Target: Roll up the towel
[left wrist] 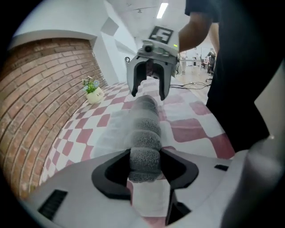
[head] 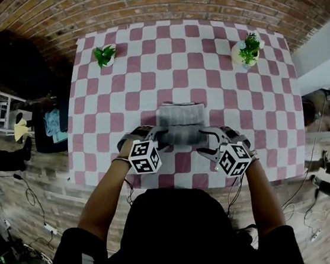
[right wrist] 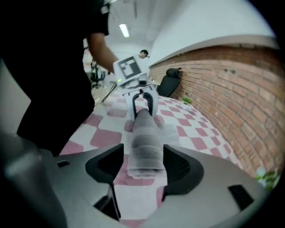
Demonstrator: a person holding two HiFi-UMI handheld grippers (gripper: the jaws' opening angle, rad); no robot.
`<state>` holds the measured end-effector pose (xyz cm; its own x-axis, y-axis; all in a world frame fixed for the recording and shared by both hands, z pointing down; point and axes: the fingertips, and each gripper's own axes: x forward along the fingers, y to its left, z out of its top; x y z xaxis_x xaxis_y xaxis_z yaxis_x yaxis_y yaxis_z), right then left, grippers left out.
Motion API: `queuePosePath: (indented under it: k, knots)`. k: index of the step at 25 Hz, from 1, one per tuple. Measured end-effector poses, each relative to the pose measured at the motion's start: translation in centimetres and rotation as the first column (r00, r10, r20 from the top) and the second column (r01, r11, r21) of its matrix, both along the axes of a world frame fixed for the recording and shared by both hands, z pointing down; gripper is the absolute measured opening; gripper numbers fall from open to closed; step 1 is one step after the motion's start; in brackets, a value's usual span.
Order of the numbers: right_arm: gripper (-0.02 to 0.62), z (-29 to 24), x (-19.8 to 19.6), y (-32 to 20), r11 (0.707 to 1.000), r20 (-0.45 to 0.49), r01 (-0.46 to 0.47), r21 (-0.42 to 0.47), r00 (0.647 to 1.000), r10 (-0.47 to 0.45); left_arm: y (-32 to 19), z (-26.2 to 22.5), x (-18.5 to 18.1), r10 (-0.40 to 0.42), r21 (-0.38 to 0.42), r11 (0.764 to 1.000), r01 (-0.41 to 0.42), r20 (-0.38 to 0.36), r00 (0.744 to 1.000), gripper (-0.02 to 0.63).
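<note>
A grey towel (head: 180, 117) lies on the pink-and-white checked table (head: 128, 94), its near part wound into a roll (head: 180, 137) and its far part flat. My left gripper (head: 155, 138) holds the roll's left end; in the left gripper view the roll (left wrist: 144, 147) fills the gap and both jaws of that gripper (left wrist: 145, 153) touch it. My right gripper (head: 208, 147) is at the other end. In the right gripper view the roll (right wrist: 144, 147) lies between that gripper's jaws (right wrist: 143, 151) with a small gap on one side. Each gripper view shows the other gripper, the right (left wrist: 148, 87) and the left (right wrist: 141, 107), at the roll's far end.
Two small potted plants stand at the table's far corners, one left (head: 104, 55) and one right (head: 247, 50). The table's near edge is right under my hands. A dark chair (head: 18, 62) sits beside the table on the left, on a brick floor.
</note>
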<state>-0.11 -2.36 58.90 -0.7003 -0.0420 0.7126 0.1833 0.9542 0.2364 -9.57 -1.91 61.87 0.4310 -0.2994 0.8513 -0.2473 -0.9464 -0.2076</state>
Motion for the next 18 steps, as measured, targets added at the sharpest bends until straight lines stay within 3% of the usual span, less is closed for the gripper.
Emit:
queuePosePath:
  k: [3, 6, 9, 12, 14, 16, 18]
  knots:
    - [0.258, 1.3, 0.3, 0.7, 0.968, -0.079, 0.08, 0.238, 0.995, -0.063, -0.5, -0.2, -0.2, 0.002, -0.111, 0.994, -0.007, -0.046, 0.999, 0.199]
    - [0.258, 1.5, -0.6, -0.6, 0.93, -0.071, 0.055, 0.364, 0.997, -0.031, -1.2, -0.2, -0.4, -0.017, -0.233, 0.972, -0.008, -0.104, 0.994, 0.201]
    - [0.258, 0.1, -1.6, -1.5, 0.879, -0.046, 0.038, 0.475, 0.999, -0.018, -2.1, -0.1, -0.8, -0.088, -0.369, 0.929, 0.019, -0.17, 0.982, 0.202]
    - [0.23, 0.1, -1.9, -0.9, 0.863, -0.053, 0.066, 0.5, 0.998, -0.046, -3.2, -0.2, -1.1, -0.155, -0.464, 0.885, 0.036, -0.221, 0.963, 0.207]
    - [0.232, 0.9, -2.0, -1.1, 0.86, -0.081, 0.073, 0.505, 0.996, -0.037, -3.8, -0.4, -1.2, -0.189, -0.495, 0.868, 0.045, -0.244, 0.951, 0.212]
    - [0.232, 1.8, -2.2, -2.0, 0.863, -0.09, 0.059, 0.502, 0.996, -0.016, -4.5, -0.4, -1.4, -0.212, -0.492, 0.868, 0.063, -0.255, 0.943, 0.221]
    - [0.223, 2.5, -2.4, -2.9, 0.889, -0.081, 0.026, 0.456, 0.997, 0.012, -5.4, -0.5, -1.7, -0.226, -0.442, 0.892, 0.092, -0.26, 0.939, 0.246]
